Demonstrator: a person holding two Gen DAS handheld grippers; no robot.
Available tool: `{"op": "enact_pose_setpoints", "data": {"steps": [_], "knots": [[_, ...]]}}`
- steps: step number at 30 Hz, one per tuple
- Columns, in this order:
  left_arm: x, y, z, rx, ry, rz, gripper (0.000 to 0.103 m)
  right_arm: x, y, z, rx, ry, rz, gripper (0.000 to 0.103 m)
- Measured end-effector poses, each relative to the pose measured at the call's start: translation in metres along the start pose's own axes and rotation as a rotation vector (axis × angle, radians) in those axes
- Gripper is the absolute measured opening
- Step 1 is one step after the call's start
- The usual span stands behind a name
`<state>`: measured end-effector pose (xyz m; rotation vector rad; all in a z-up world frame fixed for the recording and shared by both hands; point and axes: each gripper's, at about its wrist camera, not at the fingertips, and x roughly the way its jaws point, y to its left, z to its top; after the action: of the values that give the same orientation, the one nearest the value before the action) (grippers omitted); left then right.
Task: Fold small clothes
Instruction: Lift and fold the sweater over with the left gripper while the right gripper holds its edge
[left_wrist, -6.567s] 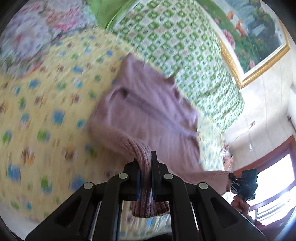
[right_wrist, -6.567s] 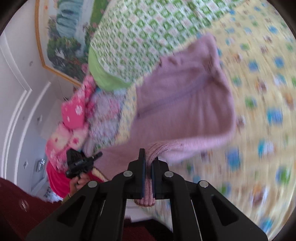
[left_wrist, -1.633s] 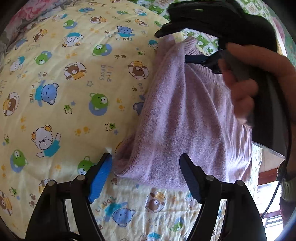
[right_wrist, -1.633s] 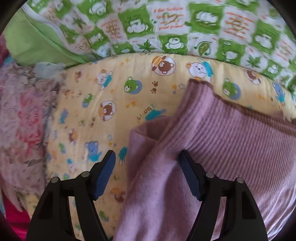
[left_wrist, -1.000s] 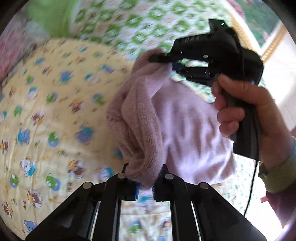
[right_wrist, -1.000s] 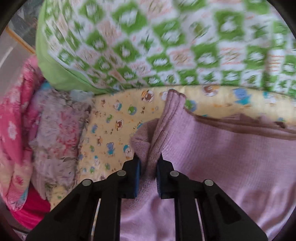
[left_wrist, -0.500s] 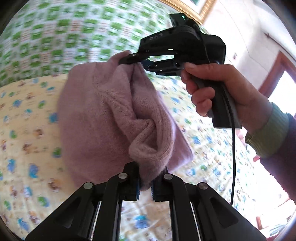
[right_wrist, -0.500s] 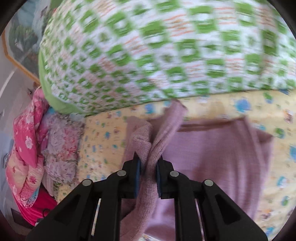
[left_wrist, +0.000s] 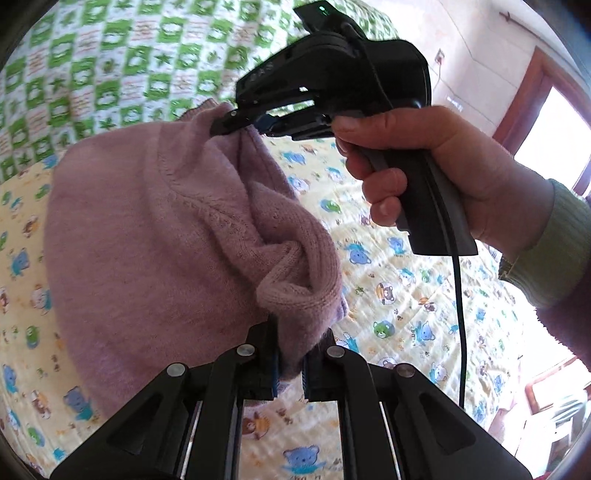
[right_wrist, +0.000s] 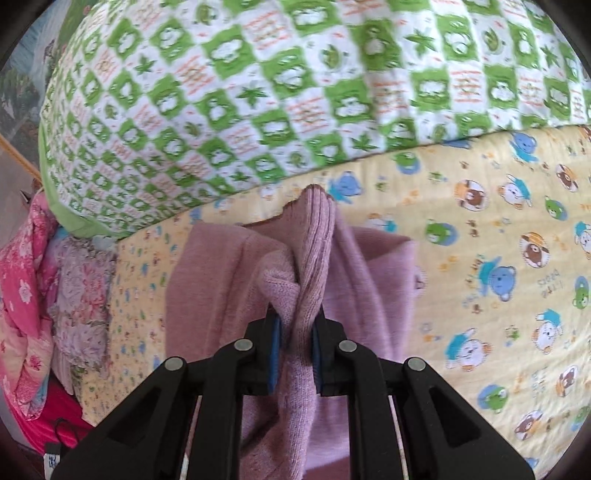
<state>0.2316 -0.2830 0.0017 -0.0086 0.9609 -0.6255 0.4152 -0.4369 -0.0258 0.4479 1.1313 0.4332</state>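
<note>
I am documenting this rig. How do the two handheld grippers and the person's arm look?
The left gripper and right gripper are matte black, with silver screws and blue pads. The right gripper has a pistol handle, black cable and green light. The bare right hand wears a light green ribbed cuff under purple fleece.

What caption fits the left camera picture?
Both grippers, left gripper and right gripper, pinch a pink sweater above the bear-print sheet.

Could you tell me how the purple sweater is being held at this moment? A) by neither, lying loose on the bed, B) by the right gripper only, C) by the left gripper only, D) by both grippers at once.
D: the left gripper is shut on a bunched fold of the purple sweater, and the right gripper pinches another fold.
</note>
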Motion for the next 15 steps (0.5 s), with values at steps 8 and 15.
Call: {"op": "enact_pose_setpoints", "data": {"steps": [8,15], "knots": [[0.044,-0.001,-0.003,0.016,0.094,0.024,0.009,0.016,-0.020,-0.013,0.016,0.006,-0.090,0.020],[0.044,-0.005,-0.010,-0.016,0.126,-0.020,0.047,-0.006,-0.027,-0.023,0.056,-0.040,-0.143,0.046]]}}
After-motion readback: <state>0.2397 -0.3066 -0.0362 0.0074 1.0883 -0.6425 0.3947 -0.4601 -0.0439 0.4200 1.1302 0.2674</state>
